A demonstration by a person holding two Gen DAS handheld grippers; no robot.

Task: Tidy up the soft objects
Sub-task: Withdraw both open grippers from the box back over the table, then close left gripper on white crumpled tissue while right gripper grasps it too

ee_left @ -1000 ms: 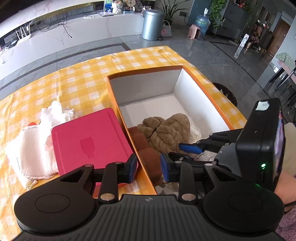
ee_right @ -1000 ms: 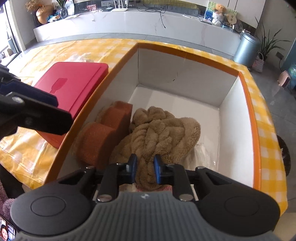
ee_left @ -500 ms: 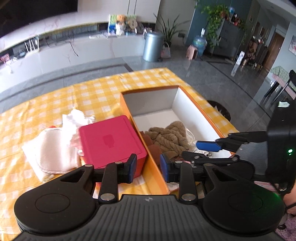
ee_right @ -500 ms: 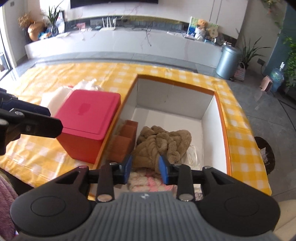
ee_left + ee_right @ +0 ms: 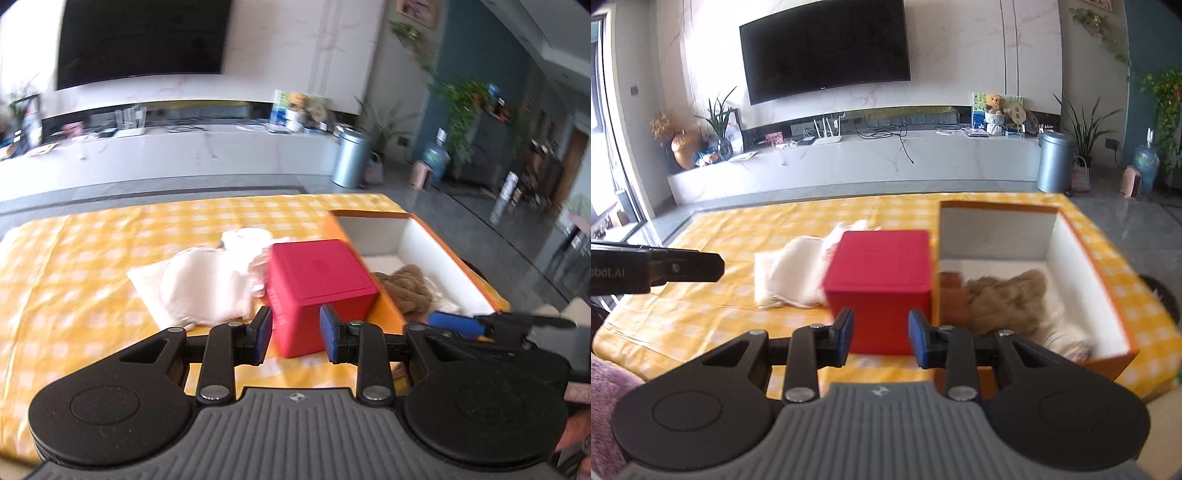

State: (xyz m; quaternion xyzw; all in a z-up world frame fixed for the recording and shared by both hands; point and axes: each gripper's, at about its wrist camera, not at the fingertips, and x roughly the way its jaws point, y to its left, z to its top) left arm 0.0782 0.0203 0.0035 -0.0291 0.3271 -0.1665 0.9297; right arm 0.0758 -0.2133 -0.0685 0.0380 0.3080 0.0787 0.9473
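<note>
Brown plush (image 5: 1008, 295) is lodged in the box (image 5: 1086, 266), ahead-right of both grippers. White cloths (image 5: 790, 273) remain unsorted, ahead-left behind the red case (image 5: 882, 273). Left gripper (image 5: 295, 334) and right gripper (image 5: 881, 338) are parted, nothing held. Next pick: likely the cloths, needing a forward-left reach.

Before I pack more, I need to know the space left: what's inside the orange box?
The orange box holds a brown towel, rust-coloured blocks and something pale in front. Whatever lies under them is hidden.
</note>
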